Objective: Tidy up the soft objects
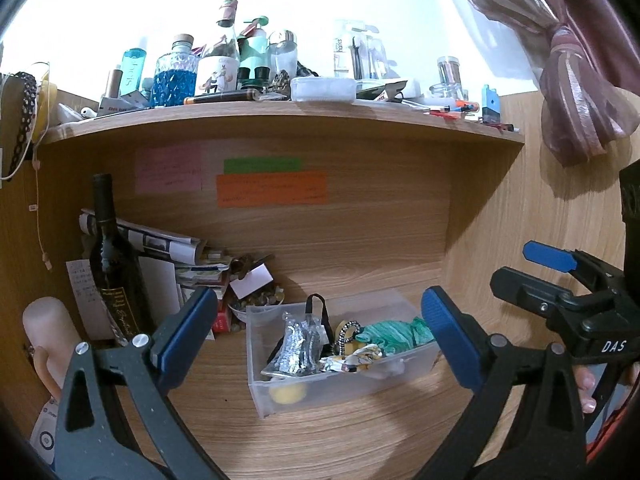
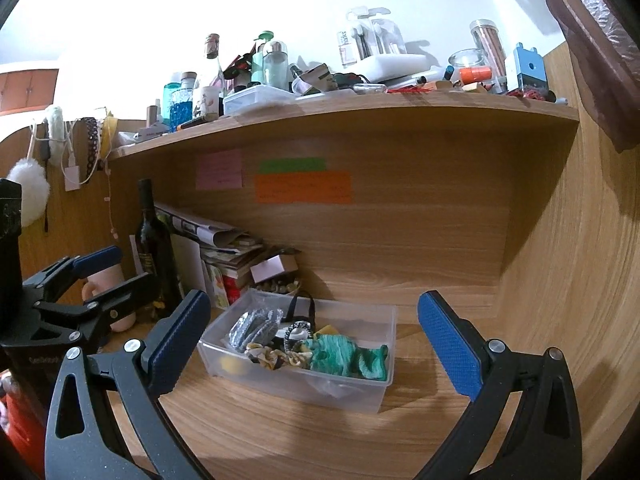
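Note:
A clear plastic box (image 1: 280,394) (image 2: 372,394) stands on the wooden desk under the shelf. It holds a green knitted cloth (image 1: 394,332) (image 2: 348,358), a silver-grey scrunchie (image 1: 298,344) (image 2: 252,326), a patterned scrunchie (image 2: 276,358), a beaded band (image 1: 348,332) and a yellow ball (image 1: 286,394). My left gripper (image 1: 320,340) is open and empty, a little in front of the box. My right gripper (image 2: 316,344) is open and empty, also in front of the box; it shows at the right of the left wrist view (image 1: 548,280).
A dark wine bottle (image 1: 114,268) (image 2: 154,252), stacked papers (image 1: 160,240) and a small bowl of stones (image 1: 256,304) stand left of the box. A pink mug (image 2: 108,292) is at far left. The shelf (image 1: 280,120) above is crowded with bottles. A curtain (image 1: 580,92) hangs at right.

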A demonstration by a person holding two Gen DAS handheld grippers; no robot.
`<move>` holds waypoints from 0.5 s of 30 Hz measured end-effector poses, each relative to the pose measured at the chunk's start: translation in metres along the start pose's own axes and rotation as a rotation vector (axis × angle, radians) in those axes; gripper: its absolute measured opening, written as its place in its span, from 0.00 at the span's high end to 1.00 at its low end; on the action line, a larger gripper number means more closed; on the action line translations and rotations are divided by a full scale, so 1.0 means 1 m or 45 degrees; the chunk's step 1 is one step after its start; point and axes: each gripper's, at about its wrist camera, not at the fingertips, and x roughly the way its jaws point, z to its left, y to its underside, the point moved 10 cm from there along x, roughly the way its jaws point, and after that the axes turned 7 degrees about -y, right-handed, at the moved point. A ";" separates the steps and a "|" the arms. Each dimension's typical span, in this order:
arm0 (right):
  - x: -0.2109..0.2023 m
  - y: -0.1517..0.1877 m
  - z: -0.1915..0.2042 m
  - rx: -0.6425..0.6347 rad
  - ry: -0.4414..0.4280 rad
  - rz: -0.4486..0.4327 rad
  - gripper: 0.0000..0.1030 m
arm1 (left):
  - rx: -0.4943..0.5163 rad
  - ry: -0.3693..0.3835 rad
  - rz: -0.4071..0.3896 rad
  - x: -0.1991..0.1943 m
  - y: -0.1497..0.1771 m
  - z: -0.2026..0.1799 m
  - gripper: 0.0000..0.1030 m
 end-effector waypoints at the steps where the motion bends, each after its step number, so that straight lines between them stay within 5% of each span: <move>1: -0.001 0.000 0.000 0.002 0.000 -0.001 0.00 | -0.004 0.003 -0.002 0.000 0.000 0.000 0.00; 15: -0.001 0.000 0.002 0.004 -0.010 -0.004 0.00 | -0.012 0.003 -0.001 -0.001 -0.001 0.001 0.00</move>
